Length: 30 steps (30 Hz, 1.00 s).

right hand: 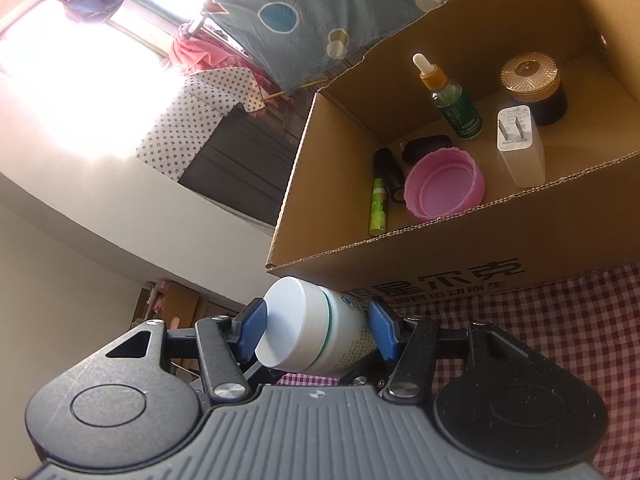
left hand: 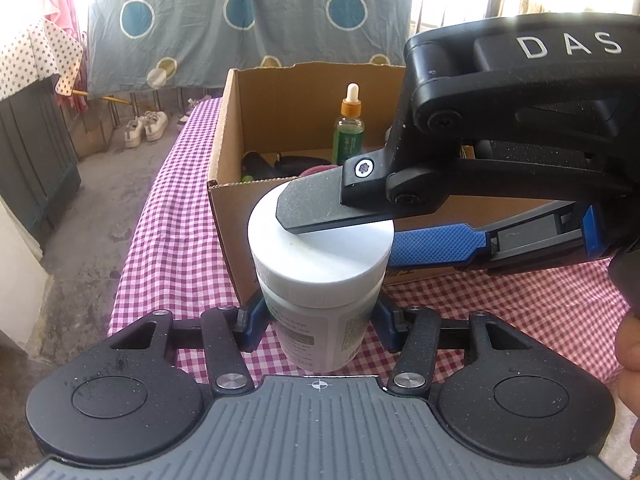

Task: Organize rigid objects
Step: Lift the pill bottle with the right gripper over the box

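Note:
A white pill jar (left hand: 320, 280) with a white lid stands on the checked tablecloth in front of the cardboard box (left hand: 224, 148). My left gripper (left hand: 316, 320) is shut on the jar's body from both sides. My right gripper (left hand: 340, 236) comes in from the right and spans the jar from top to bottom, one finger (left hand: 312, 208) lying across the lid. In the right wrist view the jar (right hand: 316, 332) sits between the right gripper's (right hand: 318, 330) blue pads, one on the lid and one at the base.
The box (right hand: 440, 256) holds a green dropper bottle (right hand: 452, 100), a pink lid (right hand: 444, 184), a white charger (right hand: 520, 144), a gold-capped jar (right hand: 532, 88), a green tube (right hand: 378, 208) and dark items. The table's left edge drops to a concrete floor (left hand: 80, 220).

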Each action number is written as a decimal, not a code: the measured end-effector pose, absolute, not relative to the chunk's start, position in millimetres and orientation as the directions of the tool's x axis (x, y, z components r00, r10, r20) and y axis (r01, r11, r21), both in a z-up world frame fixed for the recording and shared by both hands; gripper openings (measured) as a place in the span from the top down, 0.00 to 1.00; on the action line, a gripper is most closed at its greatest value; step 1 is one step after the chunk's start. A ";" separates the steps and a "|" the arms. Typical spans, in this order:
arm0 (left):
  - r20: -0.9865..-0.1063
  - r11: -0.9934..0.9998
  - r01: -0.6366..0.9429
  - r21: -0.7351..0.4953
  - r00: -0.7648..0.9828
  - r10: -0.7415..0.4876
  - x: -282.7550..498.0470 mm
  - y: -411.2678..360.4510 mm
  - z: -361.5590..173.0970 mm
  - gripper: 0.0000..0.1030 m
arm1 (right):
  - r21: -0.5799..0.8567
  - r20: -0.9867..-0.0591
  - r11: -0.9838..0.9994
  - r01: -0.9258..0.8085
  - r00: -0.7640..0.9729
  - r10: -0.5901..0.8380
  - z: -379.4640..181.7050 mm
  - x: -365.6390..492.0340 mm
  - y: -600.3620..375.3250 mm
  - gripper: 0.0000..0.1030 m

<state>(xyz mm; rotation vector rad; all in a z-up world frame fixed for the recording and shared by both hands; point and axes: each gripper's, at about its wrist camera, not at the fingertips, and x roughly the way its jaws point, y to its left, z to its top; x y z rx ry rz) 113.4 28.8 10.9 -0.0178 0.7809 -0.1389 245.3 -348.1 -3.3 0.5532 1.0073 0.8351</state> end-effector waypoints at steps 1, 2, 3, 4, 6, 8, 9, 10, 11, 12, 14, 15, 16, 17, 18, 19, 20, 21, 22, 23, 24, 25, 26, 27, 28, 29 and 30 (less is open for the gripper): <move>-0.698 0.991 0.118 -0.065 0.704 -0.130 111.8 27.8 12.8 0.49 | 0.740 -0.503 0.575 -0.349 0.280 0.818 -1.9 244.2 -349.5 0.43; -0.696 0.991 0.118 -0.062 0.707 -0.127 110.2 26.7 15.3 0.49 | 0.743 -0.496 0.570 -0.352 0.283 0.821 0.4 242.2 -351.7 0.43; -0.694 0.991 0.118 -0.059 0.709 -0.126 108.8 25.9 17.1 0.49 | 0.744 -0.491 0.566 -0.354 0.285 0.823 2.0 240.5 -353.7 0.43; -0.691 0.991 0.119 -0.055 0.712 -0.123 107.3 24.7 19.0 0.49 | 0.746 -0.486 0.563 -0.357 0.287 0.826 3.5 239.2 -355.4 0.43; -0.684 0.992 0.119 -0.045 0.720 -0.117 103.8 21.5 23.1 0.49 | 0.750 -0.472 0.553 -0.363 0.293 0.832 7.9 235.2 -360.2 0.43; -0.677 0.992 0.121 -0.034 0.727 -0.112 99.6 18.0 28.7 0.49 | 0.754 -0.459 0.545 -0.367 0.299 0.836 12.3 231.5 -364.6 0.43; -0.674 0.992 0.122 -0.030 0.730 -0.110 98.3 16.9 31.3 0.49 | 0.755 -0.454 0.542 -0.370 0.301 0.839 14.7 230.1 -366.6 0.43; -0.668 0.992 0.125 -0.023 0.736 -0.108 96.6 15.1 36.0 0.49 | 0.756 -0.447 0.537 -0.374 0.304 0.841 18.3 228.5 -368.9 0.42; -0.660 0.992 0.127 -0.016 0.744 -0.106 94.8 13.4 41.6 0.49 | 0.757 -0.438 0.531 -0.381 0.308 0.845 23.3 226.5 -371.5 0.43; -0.650 0.991 0.130 -0.008 0.752 -0.104 94.2 12.0 47.8 0.49 | 0.755 -0.426 0.525 -0.393 0.314 0.848 30.5 224.7 -373.7 0.43; -0.626 0.990 0.138 0.011 0.773 -0.101 94.2 9.1 62.6 0.49 | 0.749 -0.401 0.512 -0.421 0.329 0.855 46.7 222.6 -377.6 0.43; -0.615 0.990 0.141 0.018 0.782 -0.100 94.9 7.9 69.6 0.49 | 0.746 -0.388 0.506 -0.434 0.334 0.859 54.1 222.6 -379.7 0.43; -0.598 0.988 0.148 0.032 0.795 -0.100 96.6 5.0 78.8 0.49 | 0.742 -0.368 0.496 -0.451 0.344 0.864 65.1 223.8 -382.8 0.42; -0.581 0.986 0.158 0.045 0.807 -0.103 99.0 1.6 88.0 0.49 | 0.737 -0.352 0.490 -0.465 0.354 0.866 74.1 225.0 -385.8 0.42; -0.569 0.984 0.167 0.054 0.816 -0.107 102.4 -1.5 96.4 0.49 | 0.732 -0.339 0.486 -0.478 0.363 0.868 82.3 226.6 -388.9 0.42; -0.560 0.983 0.176 0.062 0.821 -0.111 105.9 -4.4 102.9 0.49 | 0.725 -0.326 0.484 -0.491 0.374 0.868 91.1 229.1 -392.6 0.42; -0.549 0.979 0.189 0.071 0.827 -0.120 111.7 -9.1 111.2 0.49 | 0.718 -0.312 0.483 -0.502 0.387 0.867 100.9 233.1 -397.8 0.42; -0.542 0.976 0.203 0.076 0.830 -0.131 117.5 -13.6 116.5 0.49 | 0.714 -0.305 0.484 -0.507 0.397 0.866 106.7 236.5 -401.6 0.42; -0.538 0.974 0.216 0.075 0.831 -0.142 122.7 -17.2 120.6 0.49 | 0.706 -0.300 0.490 -0.510 0.411 0.861 114.0 241.7 -406.9 0.42; -0.537 0.969 0.235 0.073 0.828 -0.161 131.0 -23.6 125.1 0.49 | 0.700 -0.299 0.499 -0.511 0.425 0.854 119.5 246.8 -412.2 0.42; -0.537 0.967 0.246 0.072 0.826 -0.171 137.0 -28.2 127.8 0.49 | 0.696 -0.299 0.506 -0.510 0.435 0.849 122.7 251.0 -416.7 0.42; -0.540 0.962 0.263 0.069 0.821 -0.185 145.4 -35.0 128.8 0.49 | 0.692 -0.299 0.513 -0.507 0.446 0.844 125.2 256.5 -422.4 0.42; -0.546 0.958 0.279 0.062 0.813 -0.201 153.1 -40.4 129.3 0.49 | 0.687 -0.303 0.526 -0.501 0.460 0.834 126.5 263.9 -429.2 0.42; -0.557 0.954 0.297 0.049 0.800 -0.221 160.4 -46.4 128.0 0.49 | 0.685 -0.308 0.536 -0.493 0.471 0.827 126.4 269.3 -434.0 0.42; -0.569 0.949 0.315 0.034 0.786 -0.241 168.8 -52.2 125.7 0.49 | 0.684 -0.317 0.550 -0.480 0.483 0.816 124.7 277.4 -440.5 0.42; -0.582 0.943 0.331 0.022 0.771 -0.257 177.7 -58.9 122.6 0.49 | 0.685 -0.327 0.561 -0.465 0.492 0.807 120.8 285.7 -447.4 0.42; -0.598 0.938 0.347 0.013 0.755 -0.271 186.5 -65.9 118.1 0.49 | 0.690 -0.336 0.569 -0.447 0.497 0.800 115.7 293.7 -453.0 0.42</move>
